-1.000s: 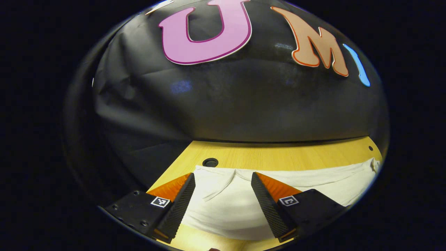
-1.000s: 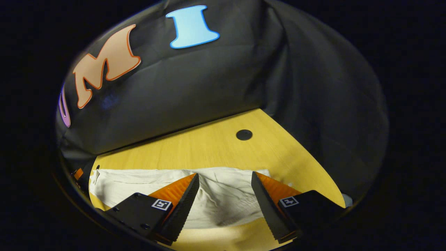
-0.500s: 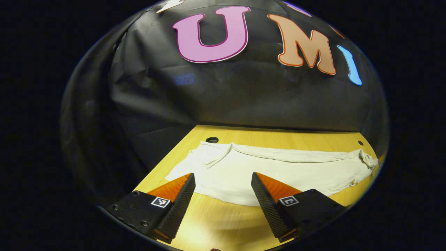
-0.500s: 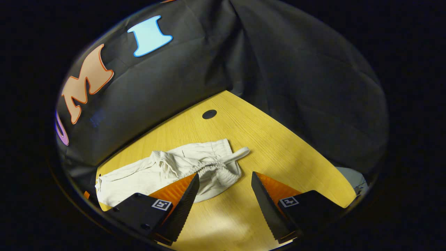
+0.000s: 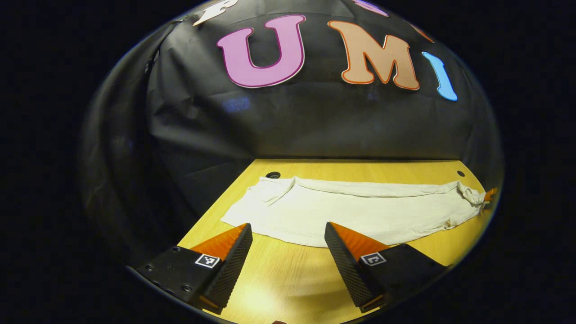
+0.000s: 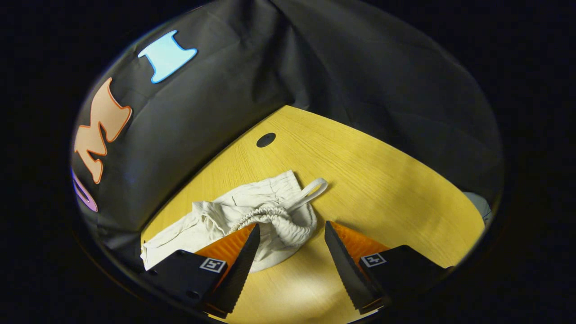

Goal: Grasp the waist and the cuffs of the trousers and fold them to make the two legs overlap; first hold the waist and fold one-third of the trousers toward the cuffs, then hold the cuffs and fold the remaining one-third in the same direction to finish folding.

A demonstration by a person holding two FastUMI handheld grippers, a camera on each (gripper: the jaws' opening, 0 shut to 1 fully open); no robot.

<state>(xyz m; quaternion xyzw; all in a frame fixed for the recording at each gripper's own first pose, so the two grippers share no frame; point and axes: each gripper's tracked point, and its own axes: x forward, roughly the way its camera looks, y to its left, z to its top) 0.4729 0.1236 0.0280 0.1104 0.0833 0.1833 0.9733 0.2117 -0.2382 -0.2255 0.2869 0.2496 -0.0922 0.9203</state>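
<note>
A yellow wooden worktop is seen with a long pair of off-white cloth trousers laid flat across it, the two legs overlapped. In the right gripper view, the gathered elastic waist is bunched at one end, with a flat drawstring loop lying just beside it. The left claw is held spread with nothing between its fingers, near the trousers' front edge, and the right claw is likewise spread, poised at the waist.

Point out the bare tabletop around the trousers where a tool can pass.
Free: the yellow wooden table right of the gathered waistband, and the near strip below the cream trousers. Crowded: the narrow strip between the trousers and the black cloth wall.
</note>
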